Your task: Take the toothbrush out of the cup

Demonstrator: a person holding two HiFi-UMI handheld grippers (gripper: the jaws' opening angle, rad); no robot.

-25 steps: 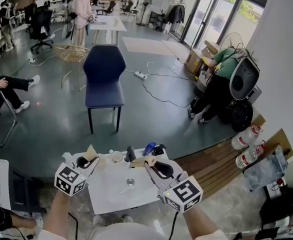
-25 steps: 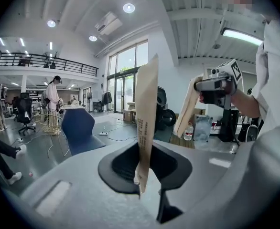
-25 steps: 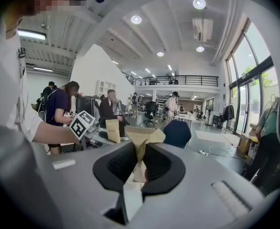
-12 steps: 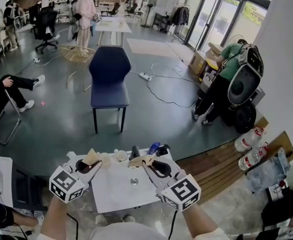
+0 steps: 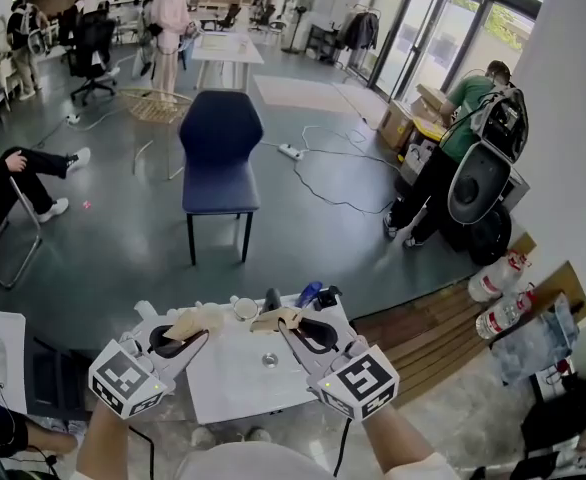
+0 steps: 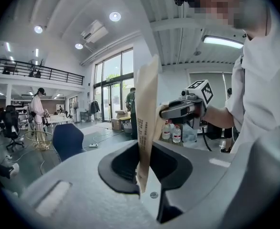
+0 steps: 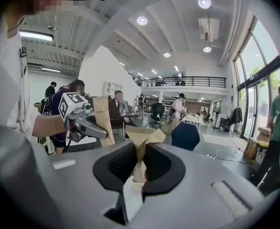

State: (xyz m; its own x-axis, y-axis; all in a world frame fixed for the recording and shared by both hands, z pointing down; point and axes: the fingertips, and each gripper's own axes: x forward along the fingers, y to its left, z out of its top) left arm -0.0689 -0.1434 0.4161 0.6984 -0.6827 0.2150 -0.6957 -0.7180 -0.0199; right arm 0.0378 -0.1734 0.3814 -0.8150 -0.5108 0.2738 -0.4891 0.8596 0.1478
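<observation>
Left gripper: I read its fingers clamped on a flat printed paper sleeve. Right gripper: fingers pinching crumpled brown paper. Both above the white counter.

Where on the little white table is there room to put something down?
The near part of the white table is bare, between the left gripper and right gripper, which hold brown paper, except one small round metal piece mid-table. The far edge is crowded: a white cup, a dark object and a blue thing stand there.
</observation>
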